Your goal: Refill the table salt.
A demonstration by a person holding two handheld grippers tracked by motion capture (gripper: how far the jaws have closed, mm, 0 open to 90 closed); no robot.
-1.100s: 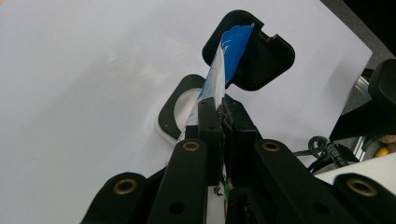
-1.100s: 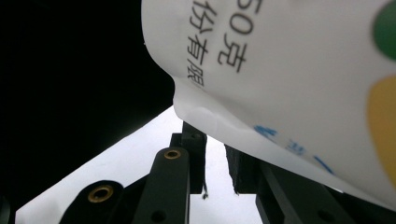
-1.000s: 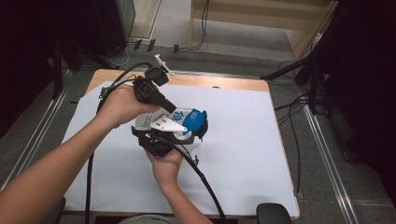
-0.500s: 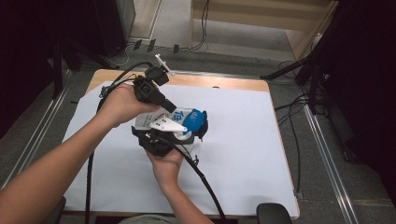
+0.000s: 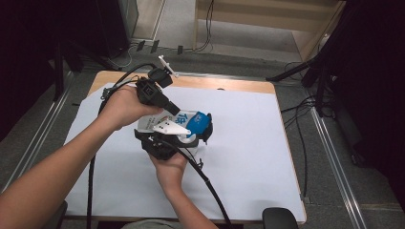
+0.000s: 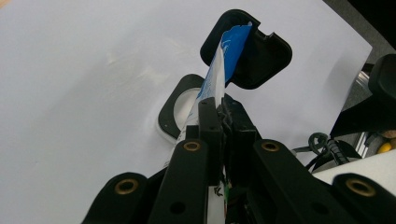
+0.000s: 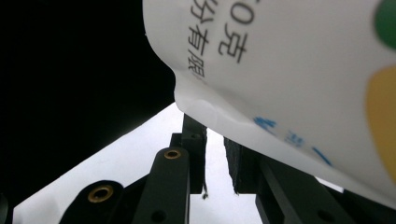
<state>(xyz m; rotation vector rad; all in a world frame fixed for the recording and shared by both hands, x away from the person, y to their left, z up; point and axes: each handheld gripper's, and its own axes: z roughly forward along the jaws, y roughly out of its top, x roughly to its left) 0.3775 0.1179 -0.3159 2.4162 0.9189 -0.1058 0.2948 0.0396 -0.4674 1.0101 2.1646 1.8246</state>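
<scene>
**Two grippers, one pouch, held over the table's middle**

The table (image 5: 248, 191) is the largest thing here, a wooden top almost wholly covered by a white sheet (image 5: 258, 143), with dark floor and loose cables around it. The person's forearms come in from the bottom of the high view and meet near the middle of the sheet.

The left hand (image 5: 122, 106) holds the left gripper (image 5: 177, 113), which slants down toward the centre. In the left gripper view its black jaws stand pressed together on the edge of a white and blue pouch (image 6: 219, 70), the thin plastic running up between the pads (no gap shows on either side of it). So this gripper is clamped on the pouch.

The right hand (image 5: 168, 167) comes from below and carries the right gripper (image 5: 203, 131), grey plate on top, cable trailing back toward the person. In the right gripper view the pouch (image 7: 289, 70) hangs across the top of the frame, printed with dark characters, and its lower seam crosses just over the jaw tips. A narrow slit of white sheet shows between the jaws lower down; whether the tips pinch the seam cannot be told.

The pouch (image 5: 184, 121) sits between the two grippers, lifted off the sheet, its blue end (image 5: 198, 121) toward the right gripper.
</scene>
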